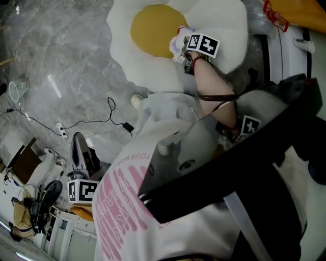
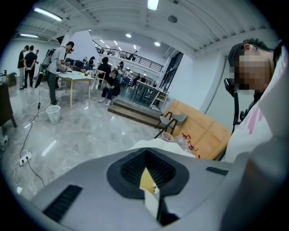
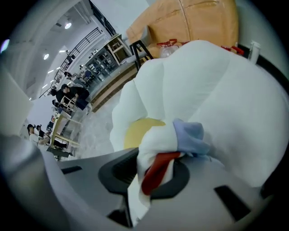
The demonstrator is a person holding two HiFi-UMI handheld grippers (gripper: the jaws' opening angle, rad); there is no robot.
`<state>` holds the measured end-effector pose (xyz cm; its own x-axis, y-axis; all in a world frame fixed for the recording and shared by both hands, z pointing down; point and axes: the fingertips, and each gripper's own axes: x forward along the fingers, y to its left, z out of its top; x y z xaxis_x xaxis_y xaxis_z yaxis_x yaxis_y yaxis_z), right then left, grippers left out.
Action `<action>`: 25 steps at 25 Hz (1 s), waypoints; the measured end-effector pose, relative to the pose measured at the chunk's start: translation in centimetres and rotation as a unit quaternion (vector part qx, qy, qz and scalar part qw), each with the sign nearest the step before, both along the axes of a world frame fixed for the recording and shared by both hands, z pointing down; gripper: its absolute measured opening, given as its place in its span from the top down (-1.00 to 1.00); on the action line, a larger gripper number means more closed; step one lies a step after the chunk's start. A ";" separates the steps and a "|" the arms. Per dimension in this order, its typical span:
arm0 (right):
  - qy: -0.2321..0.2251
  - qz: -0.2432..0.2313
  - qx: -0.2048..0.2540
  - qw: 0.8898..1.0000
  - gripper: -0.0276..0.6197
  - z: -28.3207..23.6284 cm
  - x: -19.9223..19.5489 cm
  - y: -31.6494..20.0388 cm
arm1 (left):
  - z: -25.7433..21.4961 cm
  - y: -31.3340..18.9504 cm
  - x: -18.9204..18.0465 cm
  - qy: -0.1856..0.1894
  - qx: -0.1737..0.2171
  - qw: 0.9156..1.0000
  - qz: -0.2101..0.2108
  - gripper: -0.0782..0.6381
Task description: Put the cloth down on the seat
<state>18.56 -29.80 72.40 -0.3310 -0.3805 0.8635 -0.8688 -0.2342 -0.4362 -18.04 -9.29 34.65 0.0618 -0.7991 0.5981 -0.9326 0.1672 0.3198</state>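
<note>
The seat [image 1: 224, 23] is a white cushion shaped like a fried egg, with a yellow middle [image 1: 153, 30]. My right gripper [image 1: 182, 50] is over it, at the yellow patch's right edge, shut on a bunched cloth [image 1: 179, 43]. In the right gripper view the cloth [image 3: 167, 140] is white with a light blue fold and a red strip, pinched in the right gripper [image 3: 156, 173], with the seat [image 3: 235, 90] just beyond. I cannot tell whether the cloth touches the seat. My left gripper [image 1: 79, 148] hangs low at the left, away from the seat, and in its own view the left gripper [image 2: 149, 173] has its jaws together.
On the marble floor lie a black cable [image 1: 109, 109] and a power strip [image 1: 61, 131], and a white cup [image 1: 15, 90] stands there. An orange padded piece [image 1: 300, 10] lies behind the seat. Bags and gear [image 1: 30, 204] sit lower left. People stand at tables [image 2: 76, 76] far off.
</note>
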 end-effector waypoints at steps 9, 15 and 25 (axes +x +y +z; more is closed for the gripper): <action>-0.003 -0.009 -0.049 0.999 0.72 5.5 -1.4 0.8 | 3.2 -2.0 0.3 -0.015 -0.039 0.999 0.021 0.75; -0.013 -0.031 -0.078 0.996 0.72 7.5 -2.2 1.5 | 4.1 -1.7 -0.1 -0.037 -0.064 0.997 0.001 0.75; -0.061 -0.043 -0.121 0.990 0.72 11.6 -4.4 4.6 | 9.6 0.8 1.9 0.008 -0.158 0.987 -0.012 0.75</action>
